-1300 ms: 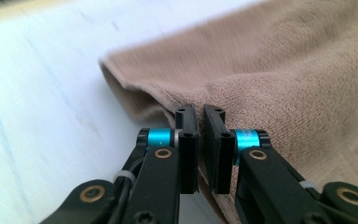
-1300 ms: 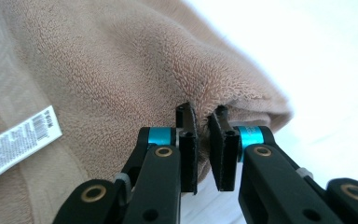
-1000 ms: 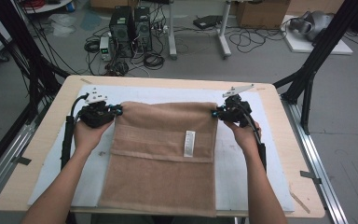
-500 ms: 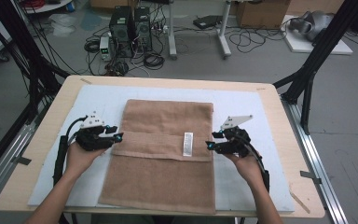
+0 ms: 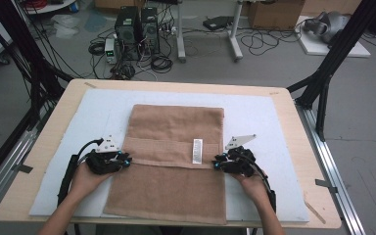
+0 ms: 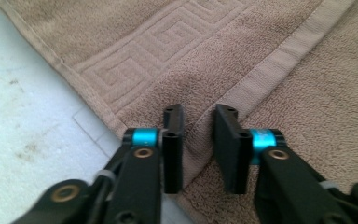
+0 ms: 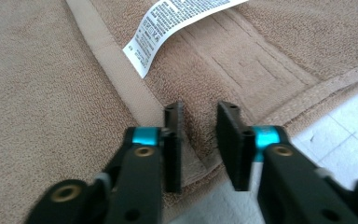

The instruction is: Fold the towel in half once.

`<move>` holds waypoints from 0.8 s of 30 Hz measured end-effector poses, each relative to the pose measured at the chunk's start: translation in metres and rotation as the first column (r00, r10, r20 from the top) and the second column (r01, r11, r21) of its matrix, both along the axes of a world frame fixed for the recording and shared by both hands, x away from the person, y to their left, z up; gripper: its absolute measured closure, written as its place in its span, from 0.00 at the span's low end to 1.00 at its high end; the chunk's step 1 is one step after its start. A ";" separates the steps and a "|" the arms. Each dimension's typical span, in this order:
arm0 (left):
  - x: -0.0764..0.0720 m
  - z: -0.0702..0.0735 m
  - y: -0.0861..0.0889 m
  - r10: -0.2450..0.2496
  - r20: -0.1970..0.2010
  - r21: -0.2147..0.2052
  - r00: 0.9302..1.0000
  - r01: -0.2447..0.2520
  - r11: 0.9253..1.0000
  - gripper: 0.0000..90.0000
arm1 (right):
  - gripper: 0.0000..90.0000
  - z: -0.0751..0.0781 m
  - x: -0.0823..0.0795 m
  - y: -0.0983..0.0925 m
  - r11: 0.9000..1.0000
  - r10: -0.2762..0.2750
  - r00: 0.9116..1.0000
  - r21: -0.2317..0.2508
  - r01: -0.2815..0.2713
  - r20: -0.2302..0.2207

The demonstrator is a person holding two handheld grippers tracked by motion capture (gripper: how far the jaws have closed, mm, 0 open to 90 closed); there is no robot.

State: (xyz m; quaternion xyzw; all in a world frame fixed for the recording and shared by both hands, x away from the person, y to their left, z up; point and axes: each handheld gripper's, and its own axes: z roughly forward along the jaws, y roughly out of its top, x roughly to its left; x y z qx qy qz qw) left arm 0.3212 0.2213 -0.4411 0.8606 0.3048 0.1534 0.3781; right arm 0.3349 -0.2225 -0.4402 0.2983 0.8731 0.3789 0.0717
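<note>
Since the brown towel (image 5: 174, 161) lies flat in the middle of the desk (image 5: 54, 122), spread over a pale blue mat (image 5: 254, 117), the folding looks to me about half done: its far part has been brought toward the person and laid down, so that a hemmed edge (image 5: 166, 142) now runs straight across the towel, with a white care label (image 5: 197, 150) lying on it near the right side. The left claw (image 5: 126, 160) sits low at the left end of that doubled edge and the right claw (image 5: 216, 165) at the right end, one at each side so the cloth can be carried evenly and stay square. In the left gripper view, the left claw's jaws stand narrow, with a small ridge of towel rising between them; whether the pads actually bite it I cannot tell. The right gripper view shows the same at the other side: a narrow gap over the hem beside the label, grip uncertain. Both claws have just been closing. Compared with a second ago, the change is plain: then the claws held the folded part up near the far end of the desk, and half a second ago they hung apart from the towel at its sides, while now both hands have come down and in onto the edge.
</note>
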 end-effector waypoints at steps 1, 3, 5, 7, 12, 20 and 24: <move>0.000 0.000 0.000 0.003 -0.001 -0.004 1.000 -0.003 1.000 0.88 | 0.90 0.001 0.001 0.000 1.000 0.012 1.000 0.002 -0.012 -0.008; 0.001 0.001 0.001 0.004 0.002 -0.009 1.000 -0.004 1.000 0.93 | 0.93 0.003 0.002 0.001 1.000 0.026 1.000 -0.011 -0.026 -0.009; 0.000 0.002 0.001 0.005 0.007 -0.011 1.000 -0.005 1.000 0.94 | 0.95 0.006 0.002 0.002 0.999 0.044 0.999 -0.027 -0.044 -0.004; -0.001 0.005 0.002 0.008 0.013 -0.032 1.000 -0.008 0.999 0.94 | 0.95 0.007 0.002 0.002 0.999 0.045 0.999 -0.026 -0.045 -0.008; -0.010 0.023 0.010 0.008 0.046 -0.092 0.999 -0.004 0.996 0.95 | 0.95 0.025 -0.001 -0.002 0.998 0.061 0.998 0.003 -0.061 0.025; -0.054 0.059 0.016 -0.046 0.120 -0.120 0.992 0.061 0.991 0.95 | 0.95 0.084 -0.057 -0.010 0.988 0.140 0.979 0.036 -0.147 0.148; -0.092 0.069 0.021 -0.112 0.113 -0.159 0.987 0.129 0.979 0.90 | 0.89 0.097 -0.100 -0.014 0.976 0.208 0.964 0.034 -0.216 0.166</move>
